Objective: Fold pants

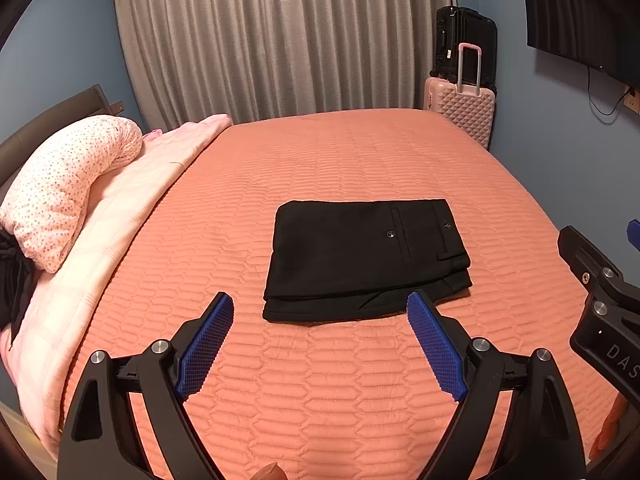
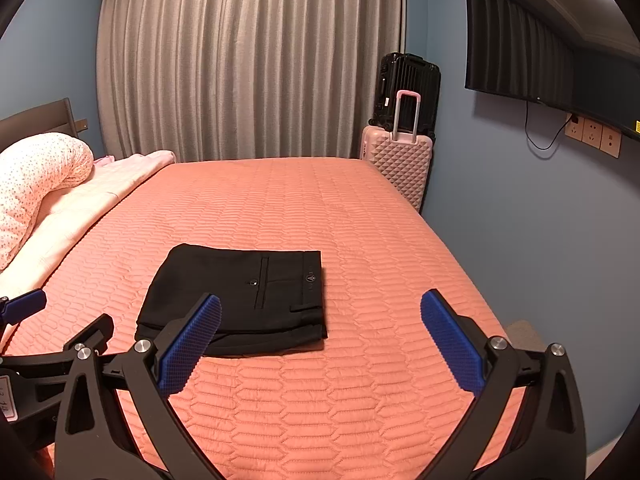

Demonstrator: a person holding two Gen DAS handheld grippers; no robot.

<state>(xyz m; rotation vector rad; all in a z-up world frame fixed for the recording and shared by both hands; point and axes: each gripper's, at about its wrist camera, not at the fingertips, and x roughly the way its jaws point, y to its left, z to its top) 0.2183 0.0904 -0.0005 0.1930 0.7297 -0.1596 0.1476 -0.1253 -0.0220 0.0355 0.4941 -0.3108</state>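
Pants (image 1: 366,258) lie folded in a compact stack mid-bed (image 1: 360,152) — fold looks done. My left gripper (image 1: 320,312) and right gripper (image 2: 320,314) both spread, empty, hovering near. Best step — back off straight, don't snag the layered edge.

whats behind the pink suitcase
A black suitcase stands right behind the pink suitcase, against the grey curtain. Only its upper part shows; its lower half and the floor there are covered.
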